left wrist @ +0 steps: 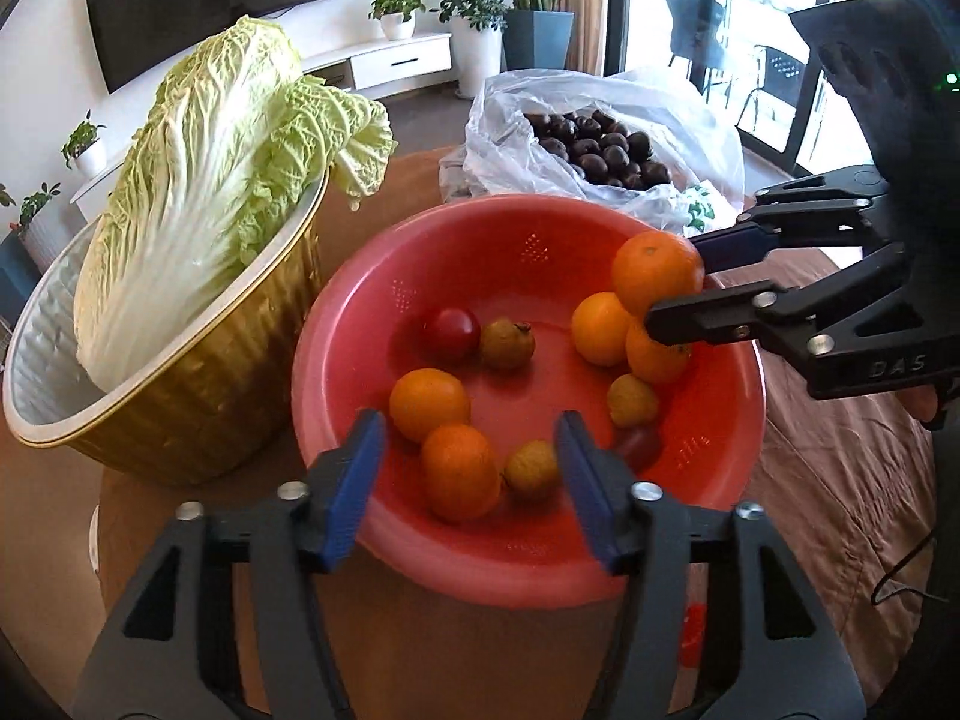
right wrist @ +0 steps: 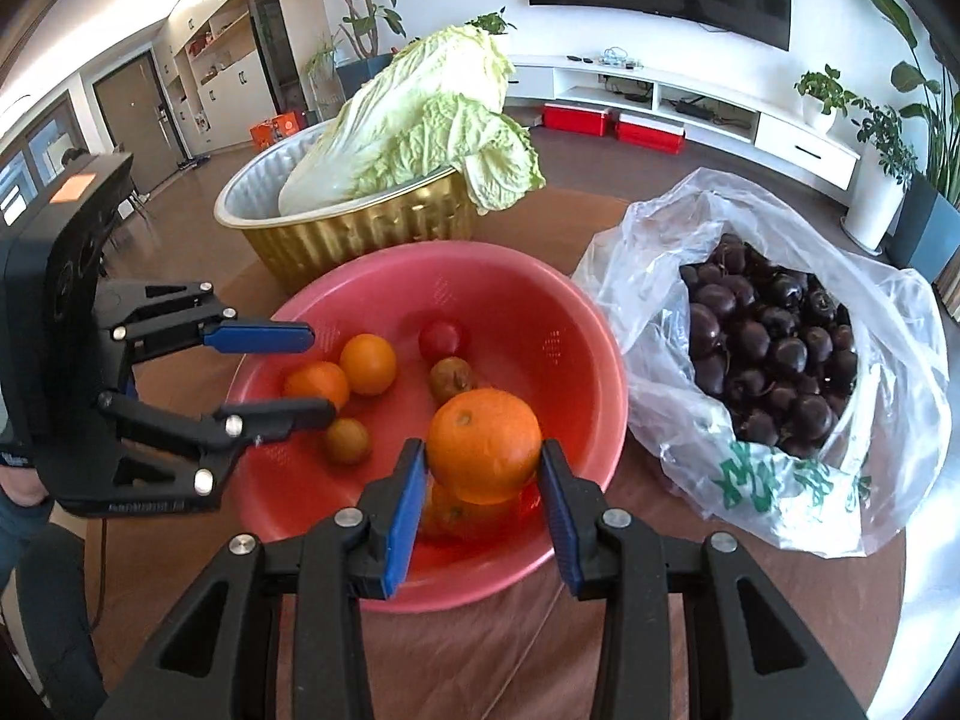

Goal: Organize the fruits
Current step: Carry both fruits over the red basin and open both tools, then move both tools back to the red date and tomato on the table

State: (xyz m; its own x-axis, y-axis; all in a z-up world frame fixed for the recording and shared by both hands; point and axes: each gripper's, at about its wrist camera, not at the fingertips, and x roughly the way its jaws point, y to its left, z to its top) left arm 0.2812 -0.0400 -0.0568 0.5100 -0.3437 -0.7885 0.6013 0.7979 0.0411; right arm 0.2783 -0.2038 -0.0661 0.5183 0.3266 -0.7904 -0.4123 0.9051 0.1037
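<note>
Right gripper [right wrist: 483,468] clamps a round orange citrus fruit [right wrist: 483,445] above the pink plastic colander bowl [right wrist: 606,324], probably mid-transfer. Left gripper [left wrist: 471,462] hovers open over the bowl's near fruits, holding nothing.

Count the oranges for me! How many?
5. One orange is in the right gripper, two sit under it, and two lie near the left gripper. More may be hidden.

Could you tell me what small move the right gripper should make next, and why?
Probably lift straight up: the right gripper is shut on an orange, just above the other fruit in the red basin. The left gripper is open, holding nothing.
</note>
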